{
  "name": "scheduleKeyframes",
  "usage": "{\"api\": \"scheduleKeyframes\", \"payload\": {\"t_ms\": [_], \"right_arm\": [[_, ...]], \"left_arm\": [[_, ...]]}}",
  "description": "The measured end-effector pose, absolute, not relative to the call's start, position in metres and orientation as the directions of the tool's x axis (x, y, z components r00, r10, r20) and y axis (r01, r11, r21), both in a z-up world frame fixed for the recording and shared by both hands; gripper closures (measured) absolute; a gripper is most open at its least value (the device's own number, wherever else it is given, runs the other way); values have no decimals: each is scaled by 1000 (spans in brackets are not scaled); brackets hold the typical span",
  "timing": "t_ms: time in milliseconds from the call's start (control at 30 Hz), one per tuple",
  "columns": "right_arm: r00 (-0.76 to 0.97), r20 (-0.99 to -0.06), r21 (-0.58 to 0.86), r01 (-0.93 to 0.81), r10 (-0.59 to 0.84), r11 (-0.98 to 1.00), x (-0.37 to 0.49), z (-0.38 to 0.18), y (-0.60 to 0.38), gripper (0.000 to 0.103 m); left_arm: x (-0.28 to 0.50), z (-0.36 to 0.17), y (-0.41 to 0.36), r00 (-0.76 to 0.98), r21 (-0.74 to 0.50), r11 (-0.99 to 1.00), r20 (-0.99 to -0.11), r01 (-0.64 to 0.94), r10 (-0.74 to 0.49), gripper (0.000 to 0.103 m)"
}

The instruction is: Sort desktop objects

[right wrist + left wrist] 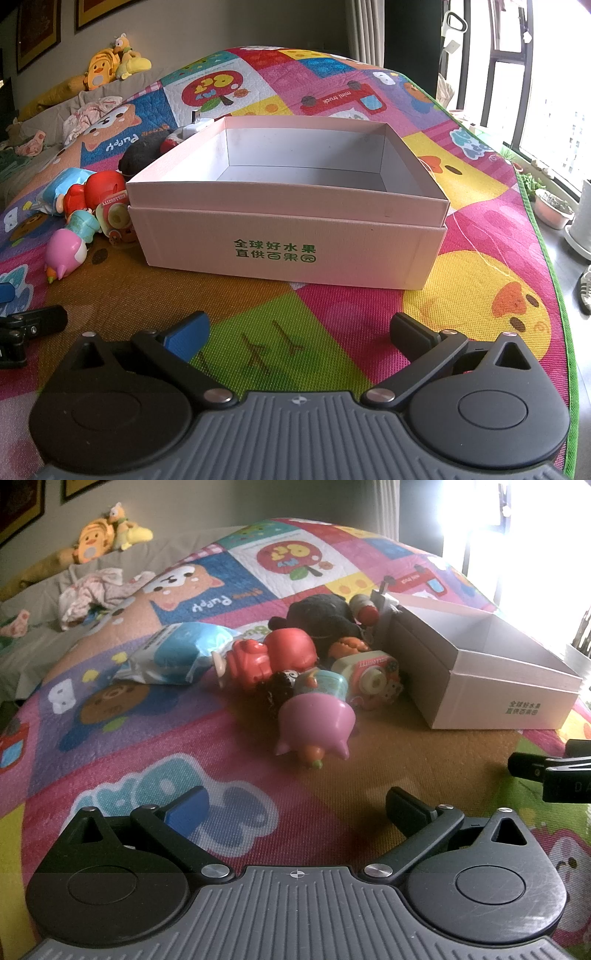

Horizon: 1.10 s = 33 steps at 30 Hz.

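A pile of small toys lies on the colourful play mat: a pink figure nearest, a red figure, a pink toy camera, a black plush and a blue packet. An open, empty pale pink cardboard box stands right of the pile. My left gripper is open and empty, a short way before the pink figure. My right gripper is open and empty, facing the box. The toys show at the left in the right wrist view, the pink figure nearest.
Plush toys and crumpled clothes lie on a grey cover at the far left. A window and plant pots stand beyond the mat's right edge. The right gripper's tip shows at the left view's right edge.
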State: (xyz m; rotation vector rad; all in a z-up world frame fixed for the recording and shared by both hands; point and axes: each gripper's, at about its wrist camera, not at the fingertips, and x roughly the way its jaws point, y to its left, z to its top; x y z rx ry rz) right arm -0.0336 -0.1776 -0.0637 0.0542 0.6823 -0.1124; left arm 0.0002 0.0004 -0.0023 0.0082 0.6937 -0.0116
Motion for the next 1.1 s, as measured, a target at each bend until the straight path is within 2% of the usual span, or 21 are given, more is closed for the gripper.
{"api": "scheduleKeyframes", "payload": {"t_ms": [667,900,1100], "right_arm": [[769,-634,16,122,-84,992,-37,-63,-177,0],[716,-690,20,162,-104,987,-29,-59,-177,0],[713,-690,10,181,-124,984,-30,-60,-173,0]], "left_arm": [[0,-3,0,769,2,1000,-639,15,-10,0],[0,-3,-1,765,-1,1000,-644,19,-15,0],[4,-3,-5,739,5,999,-673,47,-32,0]]}}
